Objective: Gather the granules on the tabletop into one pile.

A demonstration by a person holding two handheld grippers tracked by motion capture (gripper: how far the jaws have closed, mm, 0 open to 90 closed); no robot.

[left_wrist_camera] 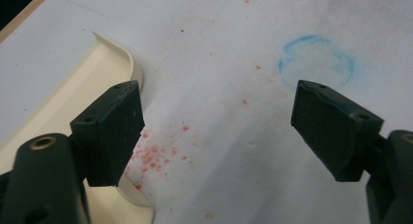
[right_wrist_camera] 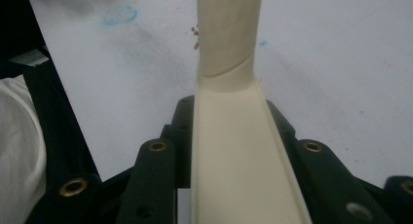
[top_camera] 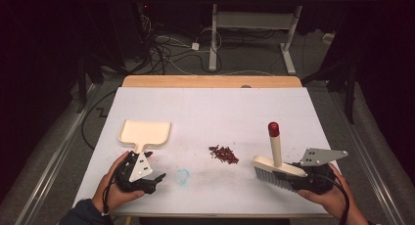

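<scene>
On table: one brush (top_camera: 277,167) (right claw (top_camera: 293,178) clamped), one dustpan (top_camera: 145,132).

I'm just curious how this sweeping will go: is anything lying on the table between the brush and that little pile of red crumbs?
Nothing visible stands in the way. The brush, clamped in the right claw, sits to the right of the red crumbs, with bare white table between them. The dustpan lies on the crumbs' far side, by the open left claw.
</scene>
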